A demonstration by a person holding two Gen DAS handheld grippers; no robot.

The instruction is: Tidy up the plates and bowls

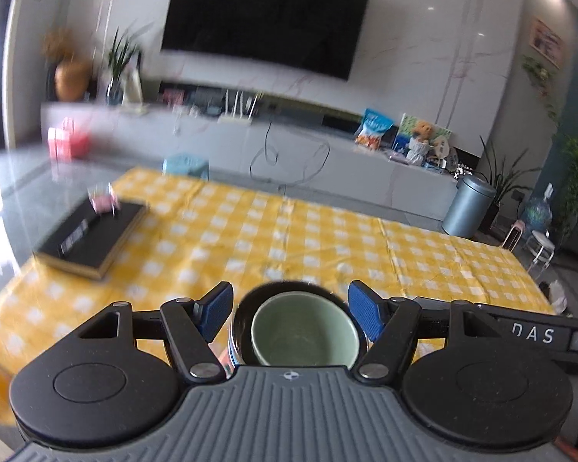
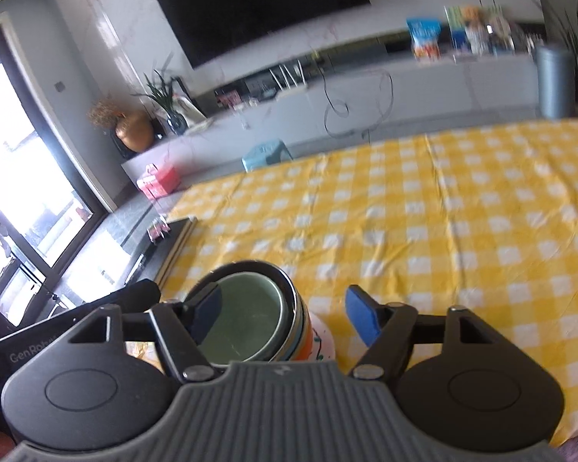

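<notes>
A stack of nested bowls stands on the yellow checked tablecloth (image 1: pixel 289 231). The top one is a pale green bowl (image 1: pixel 303 334) inside a dark-rimmed bowl (image 1: pixel 289 288). In the right wrist view the green bowl (image 2: pixel 246 319) sits in the dark bowl (image 2: pixel 289 288) above an orange and white patterned bowl (image 2: pixel 316 340). My left gripper (image 1: pixel 291 310) is open, its blue pads on either side of the stack, not touching. My right gripper (image 2: pixel 283 317) is open, its left pad over the green bowl, its right pad clear of the stack.
A black book (image 1: pixel 92 235) with a small pink object (image 1: pixel 103 200) on it lies at the table's far left; it also shows in the right wrist view (image 2: pixel 165 246). Beyond the table are a blue stool (image 1: pixel 185 165), a TV cabinet (image 1: pixel 327 154) and a grey bin (image 1: pixel 468 206).
</notes>
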